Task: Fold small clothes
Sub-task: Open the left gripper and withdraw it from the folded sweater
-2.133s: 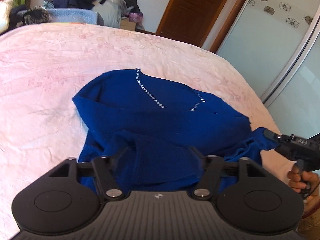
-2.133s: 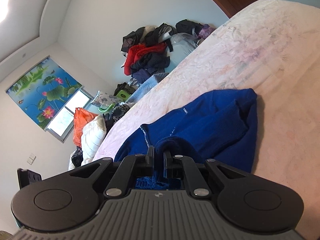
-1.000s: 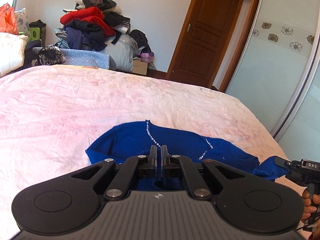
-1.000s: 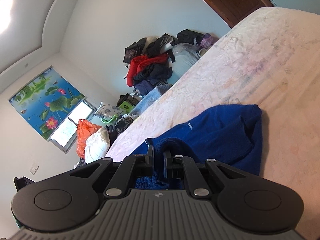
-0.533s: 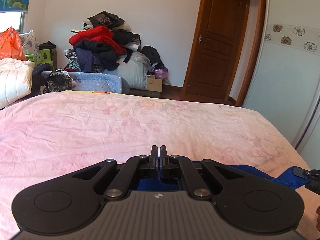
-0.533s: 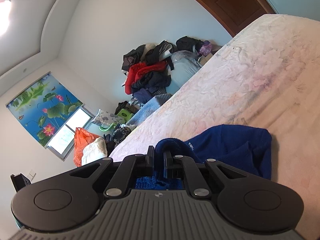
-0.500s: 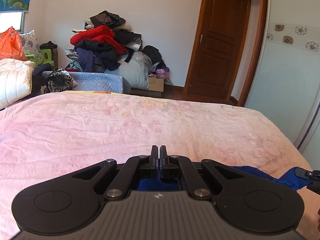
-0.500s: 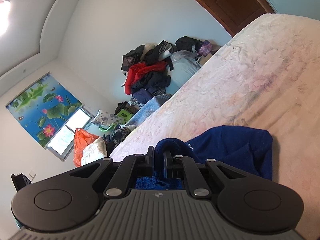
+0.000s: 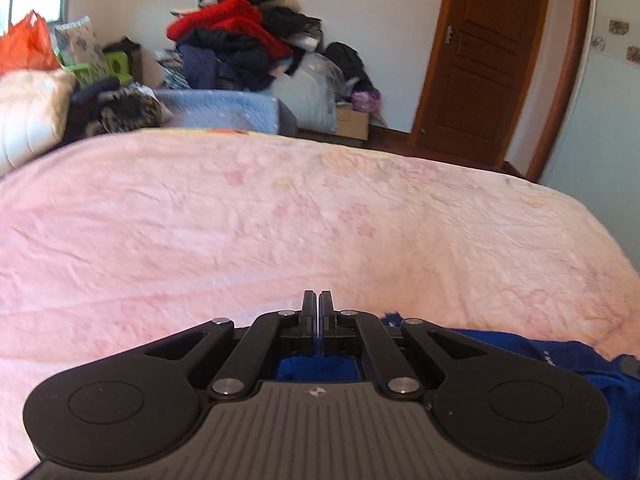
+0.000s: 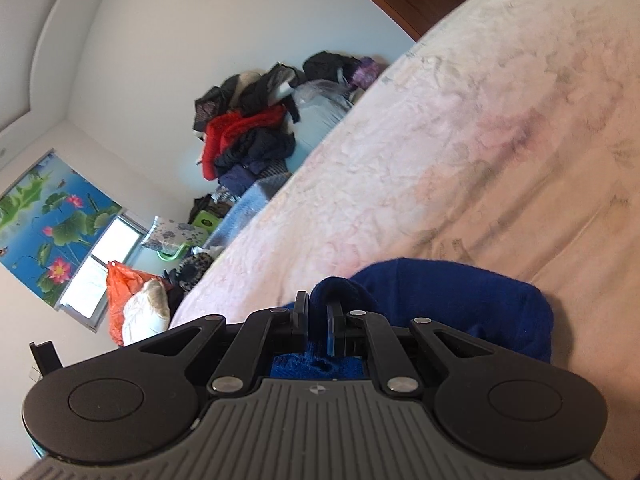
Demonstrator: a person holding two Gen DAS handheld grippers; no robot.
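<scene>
Here, both grippers, left (image 9: pixel 319 312) and right (image 10: pixel 318 314), pinch blue garment (image 10: pixel 460 300) over pink bedspread (image 9: pixel 280 216); clothes pile (image 9: pixel 240 48) behind.

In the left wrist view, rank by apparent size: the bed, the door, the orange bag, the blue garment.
1. Bed
2. Door
3. Blue garment, mostly hidden behind the gripper, so its rank is unsure
4. Orange bag, cut off by the frame edge

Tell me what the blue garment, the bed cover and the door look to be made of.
Blue sweater: soft knit, likely wool or acrylic; fuzzy matte surface, thick rolled fold in the right claw. Bed cover: thin pink woven cloth, probably cotton; fine wrinkles, faint floral print. Door: brown wood, semi-gloss panels.
</scene>
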